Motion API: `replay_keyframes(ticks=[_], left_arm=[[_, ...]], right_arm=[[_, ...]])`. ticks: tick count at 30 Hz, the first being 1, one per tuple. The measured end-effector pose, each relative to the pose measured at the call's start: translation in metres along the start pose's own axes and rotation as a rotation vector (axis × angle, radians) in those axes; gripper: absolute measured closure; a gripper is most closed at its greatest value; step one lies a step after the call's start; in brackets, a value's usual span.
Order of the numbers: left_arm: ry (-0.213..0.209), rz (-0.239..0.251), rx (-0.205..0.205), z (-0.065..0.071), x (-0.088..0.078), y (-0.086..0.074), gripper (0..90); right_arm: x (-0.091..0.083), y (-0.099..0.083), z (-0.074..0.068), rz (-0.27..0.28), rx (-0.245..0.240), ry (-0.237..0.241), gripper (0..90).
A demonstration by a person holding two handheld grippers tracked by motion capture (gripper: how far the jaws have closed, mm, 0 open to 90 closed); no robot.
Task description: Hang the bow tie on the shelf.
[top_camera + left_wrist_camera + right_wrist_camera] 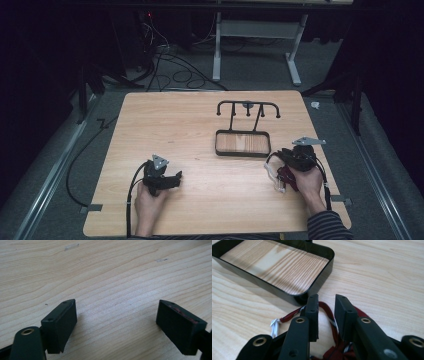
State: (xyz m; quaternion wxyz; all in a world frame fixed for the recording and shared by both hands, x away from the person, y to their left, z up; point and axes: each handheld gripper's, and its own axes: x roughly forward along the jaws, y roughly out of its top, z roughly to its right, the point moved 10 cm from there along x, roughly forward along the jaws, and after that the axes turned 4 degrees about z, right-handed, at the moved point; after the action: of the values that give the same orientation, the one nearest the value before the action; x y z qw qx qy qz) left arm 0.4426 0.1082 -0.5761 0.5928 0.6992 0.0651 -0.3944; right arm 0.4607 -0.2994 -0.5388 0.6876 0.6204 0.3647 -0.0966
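Right now, a person sits at a wooden table (200, 125) and holds a black gripper in each hand.

On the person's left, the left gripper (172, 181) lies low over the bare wood, near the front edge of the table. In the left gripper view its two black jaws stand far apart, and between them is just plain wood. It holds nothing.

On the other side, the right gripper (281, 156) is down by a dark red cord (325, 308) with white bits in it. The cord lies on the table just in front of a black tray (319, 281). In the right gripper view the jaws are close together, with a small gap left between them. A loop of the red cord runs across that gap. I cannot tell if the pads press on it. A white knot (275, 325) at one end of the cord lies on the wood to the side.

The tray has a wood floor and low black walls. A black rack (248, 107) with small hooks stands up from its far side.
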Motion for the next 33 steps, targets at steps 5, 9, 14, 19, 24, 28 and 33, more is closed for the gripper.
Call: replay_keyframes(ticks=[5,9,14,19,24,28,33], left_arm=[[0.0,0.0,0.0,0.0,0.0,0.0,17.3],[0.0,0.0,0.0,0.0,0.0,0.0,17.3],[0.0,0.0,0.0,0.0,0.0,0.0,17.3],[0.0,0.0,0.0,0.0,0.0,0.0,17.3],[0.0,0.0,0.0,0.0,0.0,0.0,17.2],[0.0,0.0,0.0,0.0,0.0,0.0,17.2],[0.0,0.0,0.0,0.0,0.0,0.0,17.2]], right_arm=[[0.007,0.003,0.002,-0.025,-0.002,-0.009,75.4],[0.014,-0.001,0.004,-0.048,0.004,-0.008,76.0],[0.019,-0.005,0.004,-0.07,0.008,-0.003,76.4],[0.024,-0.007,0.005,-0.079,0.017,0.0,76.8],[0.028,-0.012,0.004,-0.103,0.0,0.001,77.5],[0.027,-0.012,0.003,-0.105,-0.019,-0.005,83.6],[0.026,-0.013,-0.001,-0.111,-0.079,-0.012,89.6]])
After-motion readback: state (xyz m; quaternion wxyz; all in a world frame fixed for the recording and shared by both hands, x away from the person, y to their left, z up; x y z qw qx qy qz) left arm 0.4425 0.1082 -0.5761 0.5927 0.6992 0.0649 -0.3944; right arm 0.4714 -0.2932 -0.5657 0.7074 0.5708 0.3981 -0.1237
